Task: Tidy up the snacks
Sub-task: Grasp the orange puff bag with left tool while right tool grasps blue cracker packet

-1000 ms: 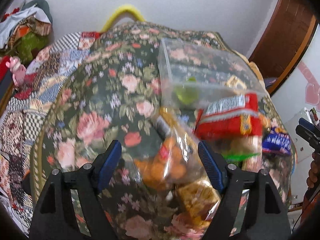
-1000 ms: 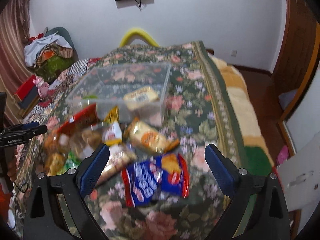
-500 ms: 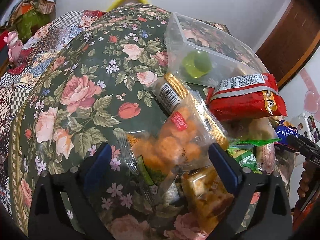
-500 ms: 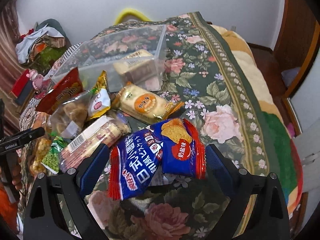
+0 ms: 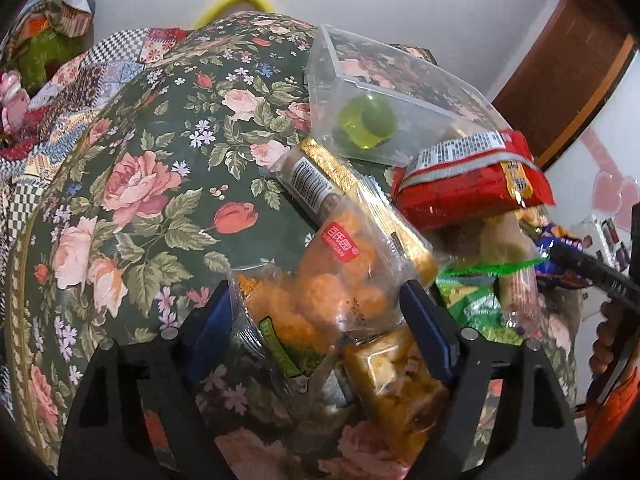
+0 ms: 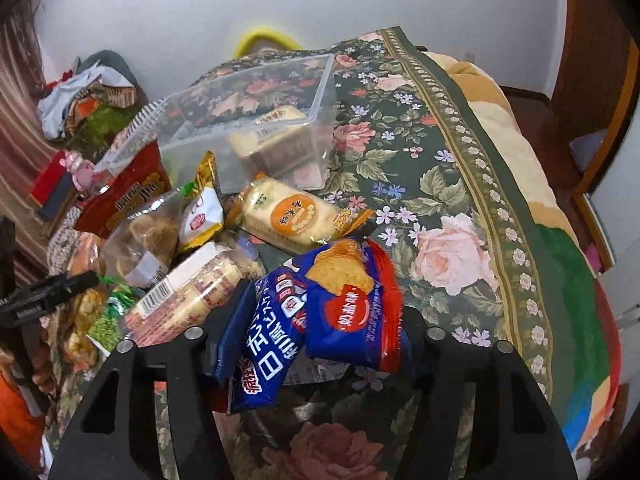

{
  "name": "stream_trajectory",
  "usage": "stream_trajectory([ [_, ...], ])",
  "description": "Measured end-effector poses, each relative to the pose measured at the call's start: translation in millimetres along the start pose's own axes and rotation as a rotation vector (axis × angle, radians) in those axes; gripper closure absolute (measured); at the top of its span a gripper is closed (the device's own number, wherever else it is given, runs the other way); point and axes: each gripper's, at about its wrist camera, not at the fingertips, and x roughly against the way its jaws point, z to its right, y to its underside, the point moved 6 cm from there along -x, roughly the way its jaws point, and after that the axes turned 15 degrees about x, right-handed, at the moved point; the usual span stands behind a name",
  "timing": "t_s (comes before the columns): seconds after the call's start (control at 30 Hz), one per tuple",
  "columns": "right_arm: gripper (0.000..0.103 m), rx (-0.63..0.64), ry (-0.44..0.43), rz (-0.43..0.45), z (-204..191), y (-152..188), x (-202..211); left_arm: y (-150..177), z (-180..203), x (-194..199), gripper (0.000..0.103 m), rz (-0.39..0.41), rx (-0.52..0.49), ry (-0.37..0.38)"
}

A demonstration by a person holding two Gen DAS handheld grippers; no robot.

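On the floral bedspread (image 5: 152,184), left tongs (image 5: 324,312) are closing around a crinkly clear bag of orange puffs (image 5: 332,292); right tongs (image 6: 316,344) are closing, pinching glossy blue chip packets (image 6: 320,312).

Both wrist cameras look steeply down, close over the snack pile (image 5: 404,248) before the clear box (image 6: 256,120), from opposite sides.
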Motion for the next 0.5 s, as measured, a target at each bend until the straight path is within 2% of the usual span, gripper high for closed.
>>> stream_trajectory([
  [0.13, 0.055, 0.012, 0.004, 0.019, -0.9, 0.5, 6.8, 4.0, -0.6, 6.5, 0.028, 0.011, -0.007, -0.020],
  [0.3, 0.062, 0.024, 0.006, 0.045, -3.9, -2.1, 16.4, 7.1, 2.6, 18.3, 0.045, 0.040, -0.039, -0.062],
  [0.4, 0.067, 0.028, 0.003, 0.059, -3.9, -5.3, 19.4, 4.9, 4.5, 26.2, 0.048, 0.058, -0.044, -0.065],
  [0.5, 0.067, 0.032, 0.000, 0.070, -5.4, -7.6, 23.2, -0.4, 7.3, 38.4, 0.048, 0.087, -0.045, -0.058],
])
